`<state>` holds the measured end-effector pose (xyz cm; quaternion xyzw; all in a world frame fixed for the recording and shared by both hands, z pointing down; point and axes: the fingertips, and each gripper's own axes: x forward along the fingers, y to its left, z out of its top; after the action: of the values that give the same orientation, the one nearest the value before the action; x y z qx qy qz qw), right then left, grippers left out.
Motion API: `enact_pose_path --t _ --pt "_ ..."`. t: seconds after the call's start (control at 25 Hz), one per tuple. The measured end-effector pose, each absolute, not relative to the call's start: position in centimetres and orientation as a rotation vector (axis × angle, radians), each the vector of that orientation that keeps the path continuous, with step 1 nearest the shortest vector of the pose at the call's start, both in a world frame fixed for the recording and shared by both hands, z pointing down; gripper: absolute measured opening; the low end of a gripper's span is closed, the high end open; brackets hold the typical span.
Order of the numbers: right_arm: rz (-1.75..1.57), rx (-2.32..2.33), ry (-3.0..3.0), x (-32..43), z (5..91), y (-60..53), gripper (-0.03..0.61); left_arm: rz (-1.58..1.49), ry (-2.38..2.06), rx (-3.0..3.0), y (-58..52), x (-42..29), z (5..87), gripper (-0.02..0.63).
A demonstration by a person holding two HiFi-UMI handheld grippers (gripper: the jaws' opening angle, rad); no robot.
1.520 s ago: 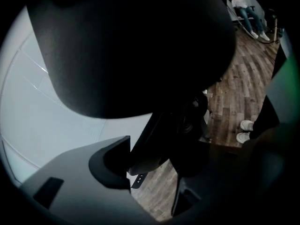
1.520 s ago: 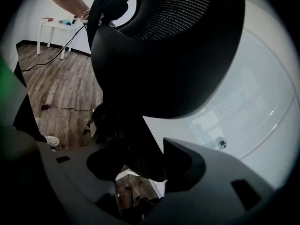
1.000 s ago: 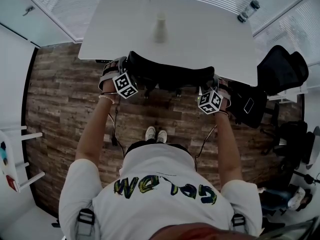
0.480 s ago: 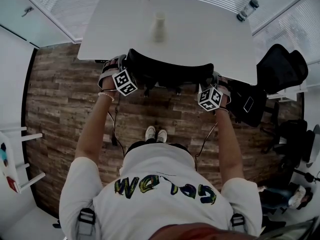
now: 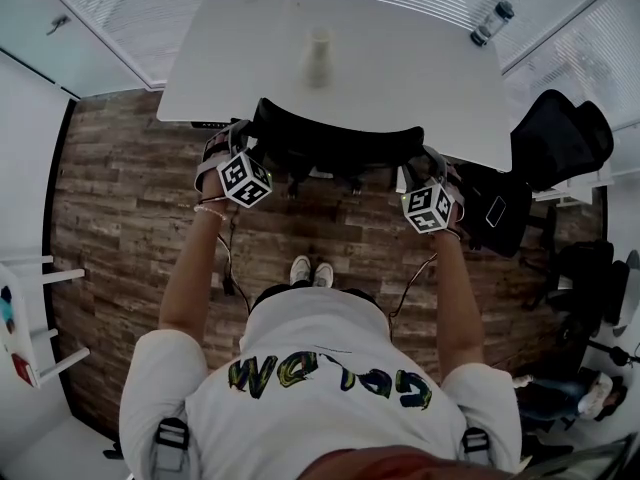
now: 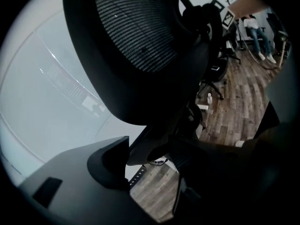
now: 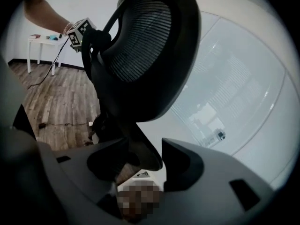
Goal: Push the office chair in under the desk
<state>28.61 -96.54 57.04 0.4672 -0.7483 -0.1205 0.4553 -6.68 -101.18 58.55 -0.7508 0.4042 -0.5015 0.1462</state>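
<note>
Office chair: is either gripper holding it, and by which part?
Left gripper: fingers have just been opening; the office chair backrest edge is loose between them, no hold. Right gripper: the opposite edge lies between its fingers; whether they press cannot be told.

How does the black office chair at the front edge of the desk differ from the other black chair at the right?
Place: the office chair is tucked against the front edge of the desk, while the other chair stands off the desk's right end.
Look from above: the office chair's backrest shows as a narrow curved band, while the other chair's backrest shows its broad face.
Both are black.
</note>
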Motion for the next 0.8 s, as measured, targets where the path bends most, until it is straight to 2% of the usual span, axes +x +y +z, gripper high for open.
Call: enact_pose_path --t 0.2,0.36,0.68,0.8 --pt "-0.193 1.272 -1.944 29.3 54.0 -94.8 0.188 -1.320 1.269 -2.276 -98.5 -5.6 56.7 0.248" --pt "0.024 1.435 -2.183 28.4 50.9 -93.0 0.131 -1.148 1.400 -2.399 -96.5 -5.2 55.2 0.161" --pt "0.088 1.535 -2.410 24.0 42.8 -89.1 0.092 -0.537 1.541 -2.690 -92.2 -1.6 44.9 0.059" --pt "0.060 1.509 -2.457 21.9 40.4 -87.7 0.086 -0.383 1.523 -2.752 -90.5 -0.4 41.7 0.041"
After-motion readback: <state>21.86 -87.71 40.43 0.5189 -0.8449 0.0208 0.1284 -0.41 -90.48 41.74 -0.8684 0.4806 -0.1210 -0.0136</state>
